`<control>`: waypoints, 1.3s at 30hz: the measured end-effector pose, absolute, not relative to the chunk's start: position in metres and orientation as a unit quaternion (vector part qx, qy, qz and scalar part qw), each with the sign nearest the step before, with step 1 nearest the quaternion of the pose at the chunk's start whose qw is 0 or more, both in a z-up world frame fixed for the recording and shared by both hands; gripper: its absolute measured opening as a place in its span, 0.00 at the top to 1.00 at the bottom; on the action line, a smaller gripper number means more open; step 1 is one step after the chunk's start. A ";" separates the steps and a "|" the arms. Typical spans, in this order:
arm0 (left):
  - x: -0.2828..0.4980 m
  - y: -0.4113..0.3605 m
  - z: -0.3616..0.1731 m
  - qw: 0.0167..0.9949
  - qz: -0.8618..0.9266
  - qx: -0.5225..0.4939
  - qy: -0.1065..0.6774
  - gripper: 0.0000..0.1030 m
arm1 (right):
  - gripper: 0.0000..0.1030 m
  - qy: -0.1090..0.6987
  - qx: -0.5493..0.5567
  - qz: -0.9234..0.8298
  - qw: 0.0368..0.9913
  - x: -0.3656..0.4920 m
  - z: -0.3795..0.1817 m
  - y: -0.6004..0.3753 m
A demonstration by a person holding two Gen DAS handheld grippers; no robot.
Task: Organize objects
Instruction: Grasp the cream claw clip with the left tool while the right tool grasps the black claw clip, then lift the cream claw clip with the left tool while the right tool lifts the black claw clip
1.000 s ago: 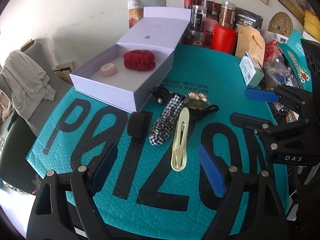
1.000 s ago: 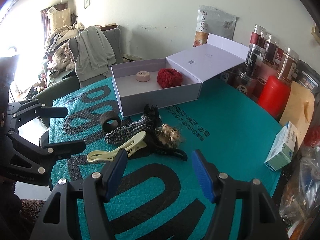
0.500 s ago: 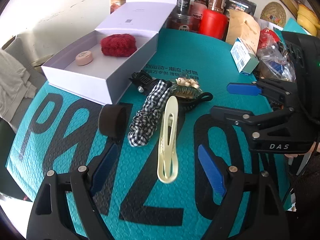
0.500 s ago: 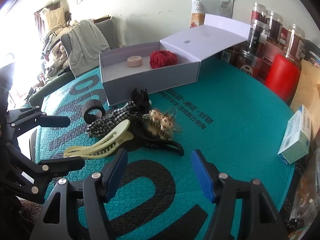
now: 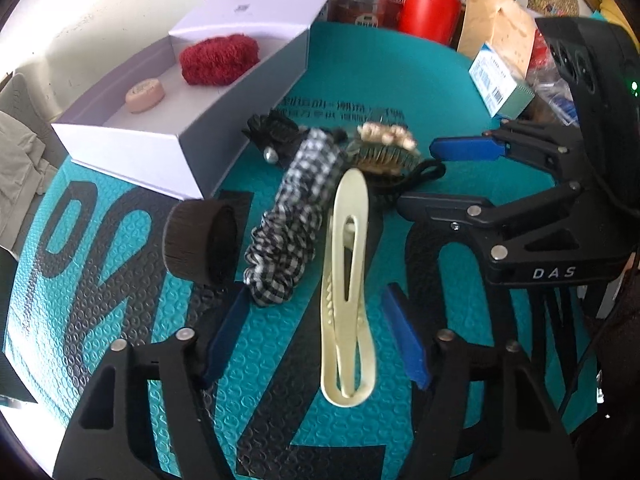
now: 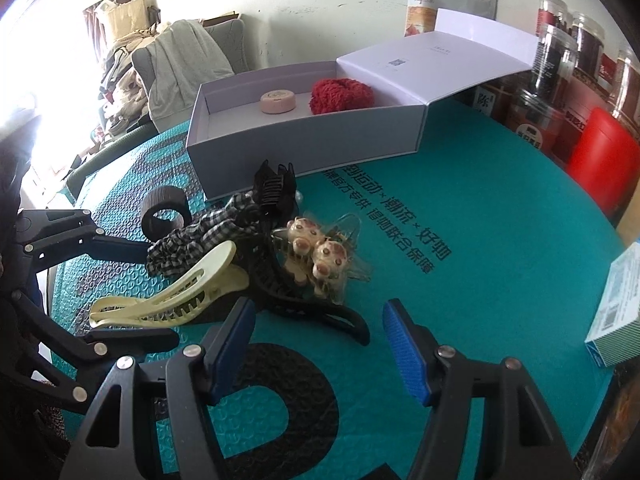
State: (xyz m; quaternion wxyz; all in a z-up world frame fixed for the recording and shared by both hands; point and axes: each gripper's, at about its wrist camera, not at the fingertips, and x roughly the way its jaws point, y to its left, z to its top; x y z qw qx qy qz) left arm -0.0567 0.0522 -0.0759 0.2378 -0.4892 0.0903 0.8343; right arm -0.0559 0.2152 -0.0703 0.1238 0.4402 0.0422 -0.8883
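Cream hair clip point(image 5: 347, 292) lying flat on the teal mat point(image 5: 384, 80), long axis running 12 to 6 in the left wrist view, its lower looped end between the blue pads of the left tongs point(image 5: 316, 338); left tongs spread wide, gripping nothing, pads apart from the clip on either side; checked scrunchie point(image 5: 294, 216) just beside the clip at its 10 o'clock, touching or nearly so; dark round hair roller point(image 5: 200, 240) at 9 o'clock of the scrunchie, standing on edge; black claw clip point(image 5: 276, 130) and bear-decorated claw clip point(image 5: 384, 146) at 12 o'clock of the heap, tangled over a black curved clip point(image 6: 304, 300); right tongs point(image 6: 318, 340) likewise spread open and empty, hovering low at 5 o'clock of the heap in the right wrist view, seen at 3 o'clock in the left wrist view with one blue pad close to the bear clip; white box point(image 5: 132, 152) open at 11 o'clock of the heap, lid folded back, holding a red scrunchie point(image 5: 218, 58) and a pink round tin point(image 5: 145, 91) side by side; red can point(image 5: 428, 14), jars point(image 6: 560, 52), brown paper bag point(image 5: 496, 28) and small teal carton point(image 5: 502, 84) along the far edge of the desk from 12 to 2 o'clock; draped chair point(image 6: 188, 64) beyond the desk at 10 o'clock in the right wrist view.
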 end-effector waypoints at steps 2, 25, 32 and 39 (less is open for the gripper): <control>-0.057 0.052 -0.076 0.239 0.836 -0.486 0.090 0.42 | 0.35 0.044 0.445 -0.885 0.132 -0.058 -0.074 0.214; -0.021 0.045 -0.072 0.252 0.836 -0.483 0.061 0.81 | 0.91 0.034 0.464 -0.873 0.143 -0.015 -0.073 0.204; 0.004 0.040 -0.072 0.255 0.834 -0.486 0.055 0.81 | 0.91 0.028 0.464 -0.875 0.139 0.020 -0.069 0.204; 0.022 0.036 -0.070 0.253 0.836 -0.486 0.043 0.81 | 0.92 0.022 0.461 -0.877 0.136 0.044 -0.066 0.204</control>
